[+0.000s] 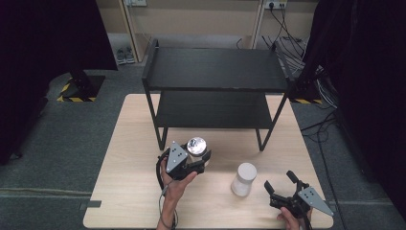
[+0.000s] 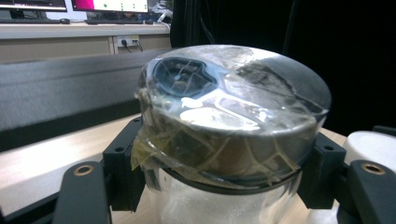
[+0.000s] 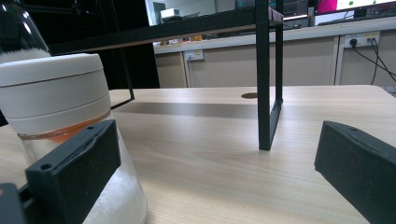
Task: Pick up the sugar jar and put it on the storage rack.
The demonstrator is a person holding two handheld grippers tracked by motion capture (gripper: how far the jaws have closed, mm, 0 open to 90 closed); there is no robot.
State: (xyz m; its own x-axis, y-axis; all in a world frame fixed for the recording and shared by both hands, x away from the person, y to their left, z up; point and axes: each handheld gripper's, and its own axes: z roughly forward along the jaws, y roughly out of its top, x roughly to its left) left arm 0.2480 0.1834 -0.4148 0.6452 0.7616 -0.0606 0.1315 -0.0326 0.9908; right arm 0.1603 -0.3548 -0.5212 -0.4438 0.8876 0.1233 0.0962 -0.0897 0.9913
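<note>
Left gripper (image 1: 201,160): held in the person's left hand (image 1: 174,184) at the near middle of the desk (image 1: 129,191), its grey three-cornered plate facing up.
Left fingers (image 2: 123,163): clamped from both sides on the jar with the shiny lid (image 1: 196,146), gripping just under the lid.
Jar with the shiny lid (image 2: 233,116): clear body, metallic lid wrapped in crinkled clear tape; it stood upright between the fingers, in front of the black shelf rack (image 1: 213,72) and near its front left leg. Whether its base touched the desk could not be told.
Right gripper (image 1: 280,184): held in the person's right hand (image 1: 289,220) at the near right corner of the desk, pointing toward the rack.
Right fingers (image 3: 74,168): apart, with nothing between them; bare desk (image 3: 210,154) showed in the gap.
White-lidded jar (image 1: 244,178): upright on the desk, between the two grippers and closer to the right one; in the right gripper view (image 3: 51,93) it stood just behind the left-hand finger, outside the gap. Contact with that finger could not be told.
Black shelf rack: two tiers, standing on the far half of the desk; one of its legs (image 3: 264,93) rose ahead of the right gripper.
Jars to each other: apart, with bare desk between them.
</note>
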